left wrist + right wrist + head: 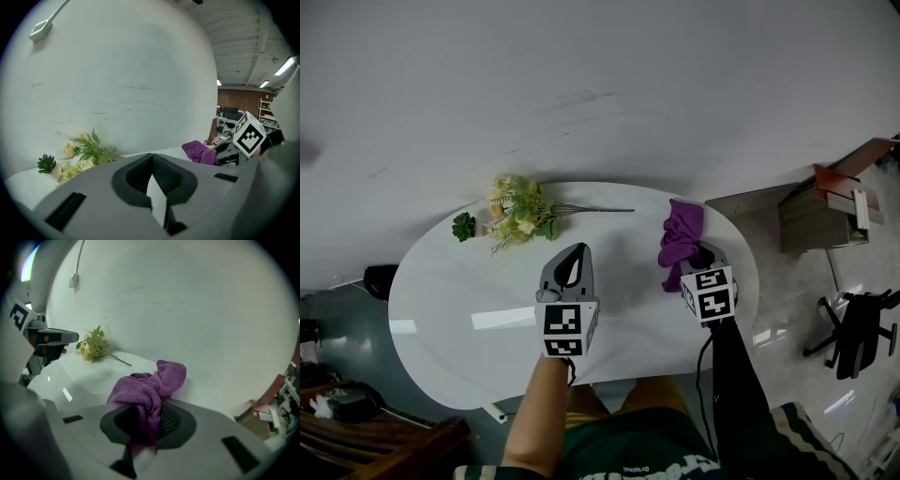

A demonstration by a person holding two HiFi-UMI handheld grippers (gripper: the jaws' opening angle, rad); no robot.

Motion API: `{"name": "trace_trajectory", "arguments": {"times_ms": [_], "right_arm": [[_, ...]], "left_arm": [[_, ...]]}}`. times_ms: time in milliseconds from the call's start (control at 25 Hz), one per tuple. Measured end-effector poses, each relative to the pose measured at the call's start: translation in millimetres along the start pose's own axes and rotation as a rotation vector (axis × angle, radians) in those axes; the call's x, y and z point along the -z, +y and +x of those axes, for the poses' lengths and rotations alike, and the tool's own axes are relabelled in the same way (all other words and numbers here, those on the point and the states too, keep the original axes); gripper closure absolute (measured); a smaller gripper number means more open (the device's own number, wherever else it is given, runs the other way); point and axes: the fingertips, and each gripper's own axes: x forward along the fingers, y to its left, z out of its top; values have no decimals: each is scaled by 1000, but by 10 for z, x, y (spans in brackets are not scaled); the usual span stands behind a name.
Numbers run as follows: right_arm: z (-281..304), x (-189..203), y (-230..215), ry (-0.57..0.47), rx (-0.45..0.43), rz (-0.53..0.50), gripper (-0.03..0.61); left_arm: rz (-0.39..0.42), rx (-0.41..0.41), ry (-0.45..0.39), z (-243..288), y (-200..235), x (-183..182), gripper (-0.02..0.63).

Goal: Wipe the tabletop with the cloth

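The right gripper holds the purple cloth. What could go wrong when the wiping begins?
1. The right gripper pinches only one fold of the bunched cloth, so the cloth may slip out or wipe only a narrow strip.
2. The flowers lie on the table near its far edge; a wide sweep could push them off.

The cloth point(150, 385) is purple terry, fuzzy and matt; the tabletop point(478, 291) is white, smooth and glossy, throwing back light patches; the left gripper point(152, 159) and right gripper point(149, 414) have matt grey plastic shells with black ribbed pads point(133, 176); the far wall point(600, 84) is matt, faintly scuffed.
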Motion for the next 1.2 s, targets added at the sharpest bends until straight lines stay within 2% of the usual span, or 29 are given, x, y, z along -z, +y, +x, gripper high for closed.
{"name": "trace_trajectory", "arguments": {"times_ms": [280,400,640,800,1200], "right_arm": [[144,-108,742,7,-37,-9,497],[202,-159,1070,11,-28,-11,497],[270,-190,1800,14,14,1,497],[343,-236,2281,23,39,-26,497],[653,-473,3769,40,10,-99,497]], "left_arm": [[0,-29,-31,-418,716,194,614],[-19,-21,-26,-626,1039,332,614],[2,26,-59,-977,1620,538,614],[-5,37,-76,-1239,2050,711,614],[-11,-17,-111,-2019,3249,1093,614]]}}
